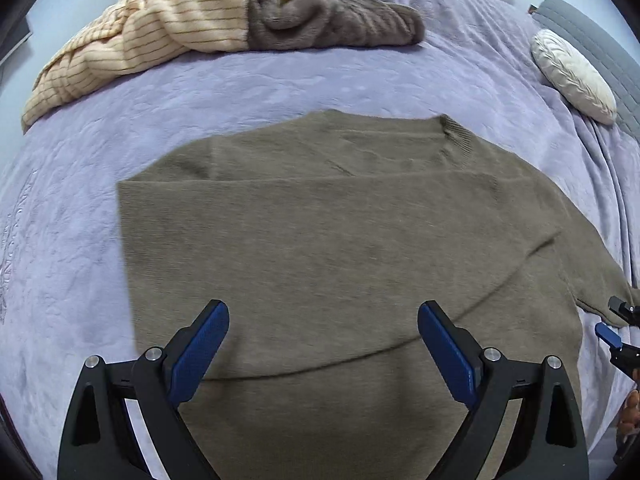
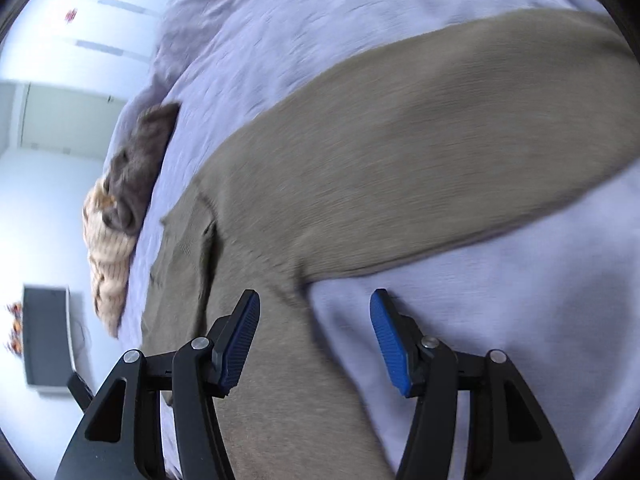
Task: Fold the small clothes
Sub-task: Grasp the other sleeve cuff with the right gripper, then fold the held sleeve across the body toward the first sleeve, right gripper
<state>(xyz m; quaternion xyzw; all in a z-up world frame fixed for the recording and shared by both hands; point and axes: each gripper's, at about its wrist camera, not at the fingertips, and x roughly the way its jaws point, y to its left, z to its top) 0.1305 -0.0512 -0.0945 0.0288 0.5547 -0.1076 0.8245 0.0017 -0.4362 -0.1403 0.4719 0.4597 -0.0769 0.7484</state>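
Note:
An olive-brown knit sweater (image 1: 340,220) lies flat on the lavender bedspread (image 1: 280,80), its ribbed collar toward the far right. My left gripper (image 1: 323,306) hangs open above the sweater's near body, and its blue pads hold nothing. At the right edge of the left wrist view, my right gripper (image 1: 610,317) shows beside the sleeve's end. In the right wrist view the right gripper (image 2: 315,295) is open over the spot where the sleeve (image 2: 480,128) joins the body. Only bare cloth and bedspread (image 2: 500,300) lie beneath its jaws. That view is blurred by motion.
A cream striped garment (image 1: 140,28) and a brown fuzzy one (image 1: 332,20) are piled at the bed's far side. A white pillow (image 1: 572,76) leans on a grey padded headboard (image 1: 600,48) at the right. A dark flat panel (image 2: 46,336) stands off the bed.

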